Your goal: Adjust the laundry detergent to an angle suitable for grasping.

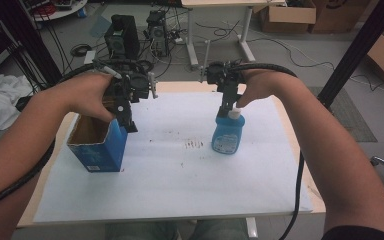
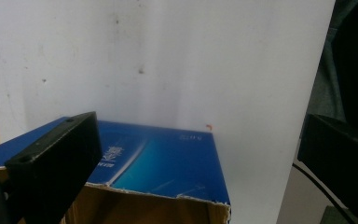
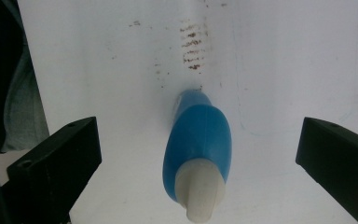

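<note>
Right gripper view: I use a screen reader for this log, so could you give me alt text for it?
A blue plastic bottle with a white cap stands on a white table sheet, seen from above, centred between the right tool's two black jaws, which are spread wide and touch nothing. Beyond the bottle, a patch of small brown marks dots the sheet.

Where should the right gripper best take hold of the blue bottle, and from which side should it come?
Probably at the white cap and neck, from straight above. The blue bottle stands upright, and the right gripper hangs over it, jaws open either side. The neck is narrower than the rounded body, so the jaws should close there easily.
</note>
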Demonstrator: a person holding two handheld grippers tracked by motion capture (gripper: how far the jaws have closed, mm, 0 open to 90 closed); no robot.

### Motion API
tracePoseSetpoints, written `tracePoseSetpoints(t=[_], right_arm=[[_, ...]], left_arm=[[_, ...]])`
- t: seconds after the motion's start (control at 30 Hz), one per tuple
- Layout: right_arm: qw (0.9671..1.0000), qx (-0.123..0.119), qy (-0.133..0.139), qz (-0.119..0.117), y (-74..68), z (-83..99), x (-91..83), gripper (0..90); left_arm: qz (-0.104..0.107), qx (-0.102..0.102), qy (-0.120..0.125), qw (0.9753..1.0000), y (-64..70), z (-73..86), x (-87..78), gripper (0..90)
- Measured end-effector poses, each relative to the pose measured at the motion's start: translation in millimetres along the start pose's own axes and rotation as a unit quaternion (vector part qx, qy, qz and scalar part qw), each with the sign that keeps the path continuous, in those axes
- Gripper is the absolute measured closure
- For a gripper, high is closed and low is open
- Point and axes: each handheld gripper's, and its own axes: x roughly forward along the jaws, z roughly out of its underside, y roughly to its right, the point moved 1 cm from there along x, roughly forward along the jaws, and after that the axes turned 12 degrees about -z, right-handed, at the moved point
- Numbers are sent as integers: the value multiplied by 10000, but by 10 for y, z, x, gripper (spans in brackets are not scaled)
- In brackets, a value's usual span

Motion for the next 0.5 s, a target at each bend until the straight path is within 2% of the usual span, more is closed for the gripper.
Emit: tracePoseSetpoints(t=[0.2, 0.5], right_arm=[[10000, 51, -56, 60, -5, 116, -34, 0], [9998, 206, 17, 72, 12, 323, -53, 0]], left_arm=[[-24, 2, 6, 10000, 0, 2, -9, 1], [-51, 8, 20, 10000, 3, -24, -35, 1]])
